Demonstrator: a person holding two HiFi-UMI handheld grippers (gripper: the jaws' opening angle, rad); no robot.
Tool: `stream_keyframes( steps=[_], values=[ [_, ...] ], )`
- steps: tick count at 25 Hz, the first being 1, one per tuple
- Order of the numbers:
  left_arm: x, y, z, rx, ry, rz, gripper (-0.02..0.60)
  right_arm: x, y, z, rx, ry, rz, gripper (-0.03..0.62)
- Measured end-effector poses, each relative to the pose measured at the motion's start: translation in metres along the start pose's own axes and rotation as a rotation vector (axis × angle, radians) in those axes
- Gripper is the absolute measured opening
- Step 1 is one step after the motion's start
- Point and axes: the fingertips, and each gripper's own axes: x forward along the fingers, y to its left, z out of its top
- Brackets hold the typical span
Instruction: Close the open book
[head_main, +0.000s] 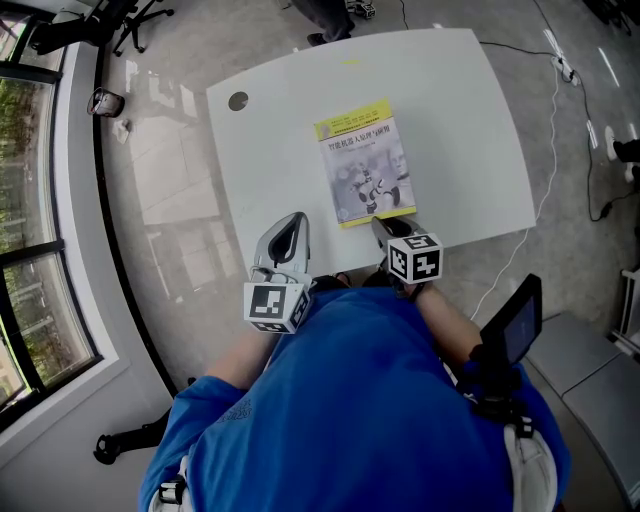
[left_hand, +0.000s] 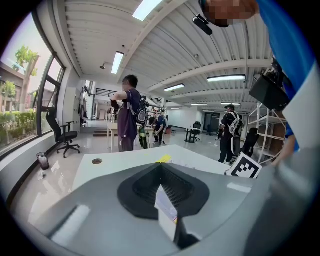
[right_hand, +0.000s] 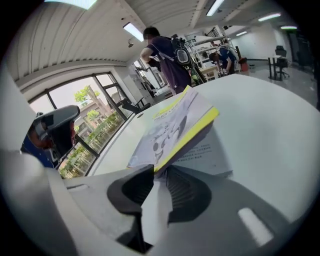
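From the head view, I see the book lying on the white bench, yellow-bordered cover up, near the bench's front edge. My right claw sits at the book's near edge, its marker cube just behind it. My left claw hangs over the bench's front edge to the left of the book and apart from it. In the left gripper view, the left claw is clenched with nothing between its jaws, only a white label showing at the seam. Bare bench runs out beyond it, the right claw's cube shows at the right, and people stand farther back by other desks. In the right gripper view, the right claw is clenched on the near edge of the book's cover. That cover is tilted up off the printed page lying flat beneath it (so the book is not quite shut). The bench spreads out to the right, with windows at the left.
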Motion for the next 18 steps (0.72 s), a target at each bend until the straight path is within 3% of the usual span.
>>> stream_keyframes(
  steps=[15,18],
  values=[
    [0.019,-0.017,0.000,0.012,0.019,-0.026,0.007,-0.007,-0.015,-0.005,0.463,-0.013,0.185,0.101],
    [0.022,-0.021,0.000,0.015,0.020,-0.028,0.008,-0.015,-0.021,-0.010,0.445,0.008,0.172,0.101]
  ],
)
